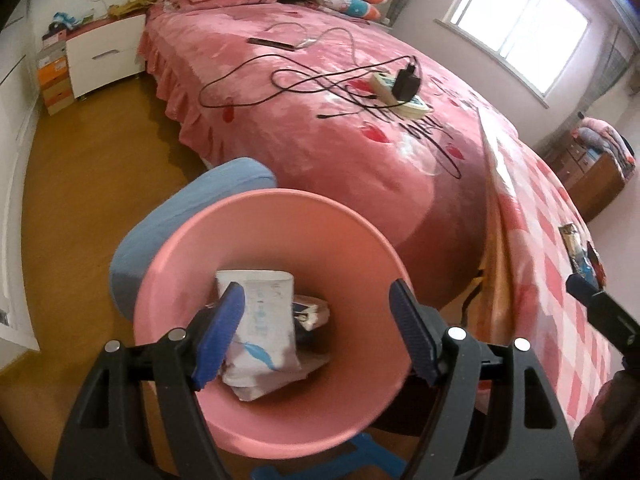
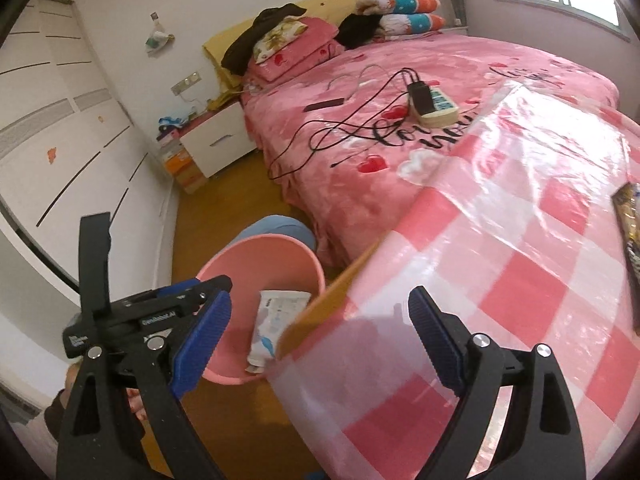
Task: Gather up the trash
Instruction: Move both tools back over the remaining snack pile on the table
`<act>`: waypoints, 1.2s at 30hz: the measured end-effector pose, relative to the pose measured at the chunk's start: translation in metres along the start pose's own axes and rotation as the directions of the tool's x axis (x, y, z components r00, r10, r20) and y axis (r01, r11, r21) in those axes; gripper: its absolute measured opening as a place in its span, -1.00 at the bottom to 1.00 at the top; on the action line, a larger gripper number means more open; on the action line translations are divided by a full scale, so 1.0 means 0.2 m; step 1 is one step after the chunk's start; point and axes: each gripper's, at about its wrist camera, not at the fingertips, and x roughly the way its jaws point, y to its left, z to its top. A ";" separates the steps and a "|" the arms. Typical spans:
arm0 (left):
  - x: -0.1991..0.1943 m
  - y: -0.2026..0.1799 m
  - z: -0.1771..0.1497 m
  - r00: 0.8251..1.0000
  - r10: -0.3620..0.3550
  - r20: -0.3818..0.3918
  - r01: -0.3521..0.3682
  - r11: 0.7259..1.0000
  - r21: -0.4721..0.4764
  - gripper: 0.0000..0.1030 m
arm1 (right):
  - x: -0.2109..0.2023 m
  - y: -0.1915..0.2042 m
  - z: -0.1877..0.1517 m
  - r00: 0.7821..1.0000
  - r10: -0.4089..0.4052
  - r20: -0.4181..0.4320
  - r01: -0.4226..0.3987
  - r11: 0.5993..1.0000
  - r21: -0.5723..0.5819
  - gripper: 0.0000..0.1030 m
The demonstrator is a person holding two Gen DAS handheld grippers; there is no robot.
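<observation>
A pink bin (image 1: 360, 240) stands on the floor beside the table, and a white wipes packet (image 1: 268, 300) and other scraps lie inside it. My left gripper (image 1: 318, 292) hangs open over the bin's mouth with nothing between its pads. In the right wrist view the same bin (image 2: 280, 248) and packet (image 2: 280, 312) sit left of the table edge, with the left gripper (image 2: 208, 286) above the rim. My right gripper (image 2: 320, 300) stands open and empty over the pink checked tablecloth (image 2: 520, 280). A dark snack wrapper (image 2: 628, 224) lies on the cloth at the far right, also visible as the wrapper (image 1: 576, 244).
A bed with a pink cover (image 1: 320, 128) carries a power strip (image 1: 396, 96), black cables and a dark remote. A blue cushion (image 1: 180, 216) sits behind the bin. A white nightstand (image 1: 104, 52) and wardrobe doors (image 2: 60, 140) line the wooden floor.
</observation>
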 end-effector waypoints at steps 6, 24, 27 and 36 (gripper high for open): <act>-0.03 -0.13 -0.01 0.999 -0.034 -0.011 0.035 0.999 0.037 0.47 | -0.10 -0.06 -0.04 0.999 -0.042 0.030 0.042 0.999 0.006 0.73; -0.06 -0.49 -0.06 0.999 -0.042 -0.031 0.047 0.987 0.154 0.48 | -0.30 -0.31 -0.13 0.992 -0.072 0.105 0.064 0.995 0.074 0.74; -0.07 -0.54 -0.07 0.999 -0.044 -0.032 0.049 0.984 0.173 0.48 | -0.35 -0.33 -0.14 0.989 -0.082 0.123 0.073 0.994 0.077 0.74; -0.09 -0.68 -0.08 0.998 -0.046 -0.033 0.053 0.973 0.223 0.48 | -0.46 -0.43 -0.16 0.982 -0.097 0.163 0.079 0.991 0.112 0.74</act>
